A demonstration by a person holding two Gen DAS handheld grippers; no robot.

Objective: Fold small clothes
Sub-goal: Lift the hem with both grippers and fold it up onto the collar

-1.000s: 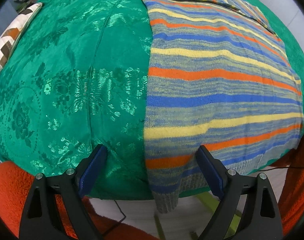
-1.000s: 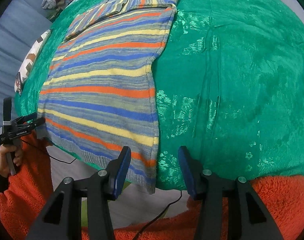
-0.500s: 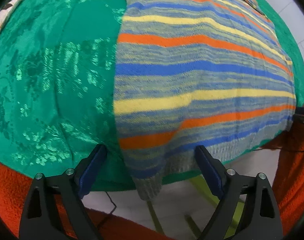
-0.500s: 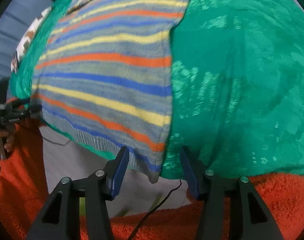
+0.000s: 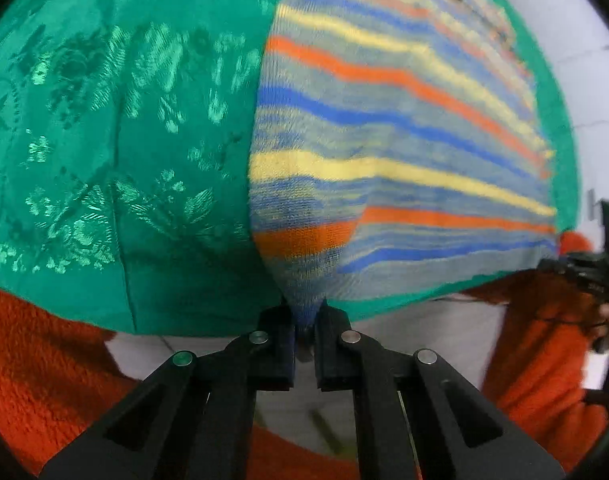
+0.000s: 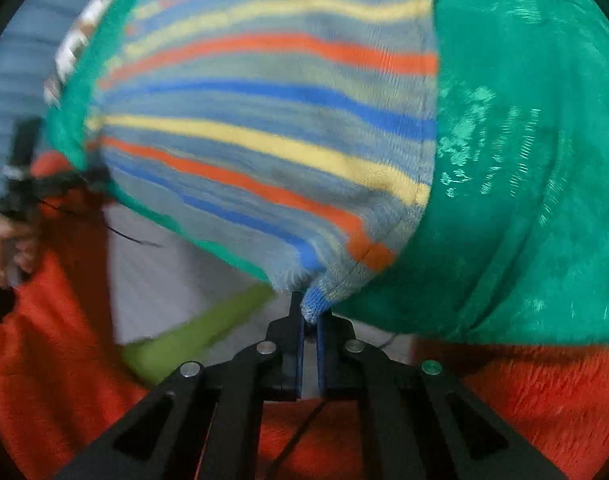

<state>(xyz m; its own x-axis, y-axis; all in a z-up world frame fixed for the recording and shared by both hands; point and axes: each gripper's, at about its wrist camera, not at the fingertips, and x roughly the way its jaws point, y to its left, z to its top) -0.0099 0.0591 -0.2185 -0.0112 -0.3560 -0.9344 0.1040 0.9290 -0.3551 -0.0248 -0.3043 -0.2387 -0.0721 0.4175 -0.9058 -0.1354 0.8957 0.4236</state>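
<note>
We see a green brocade cloth (image 5: 104, 120) with a shiny floral weave covering the whole work surface, and we place everything else against it. On the cloth lies a striped knitted sweater (image 5: 384, 152), spread flat in bands of grey-blue, yellow, orange and royal blue, running from the far side of the cloth to its near edge, where the ribbed hem hangs just over. In the left wrist view the sweater fills the right half of the cloth; in the right wrist view it fills the left half (image 6: 264, 120). Below the near edge of the cloth we see the person's fuzzy orange sleeves (image 5: 44, 360) and a pale floor. Our left gripper (image 5: 304, 322) sits at the near edge of the cloth with its jaws closed down on the sweater's near left hem corner, the knit bunched to a point between the blue pads. Our right gripper (image 6: 310, 318) does the same at the near right hem corner, its jaws pinched tight on a small blue and yellow tip of knit. Each camera catches the other gripper at the frame's edge, off the cloth's near side, too blurred to read. A patterned cushion (image 6: 80, 44) shows past the cloth's far left edge.
</note>
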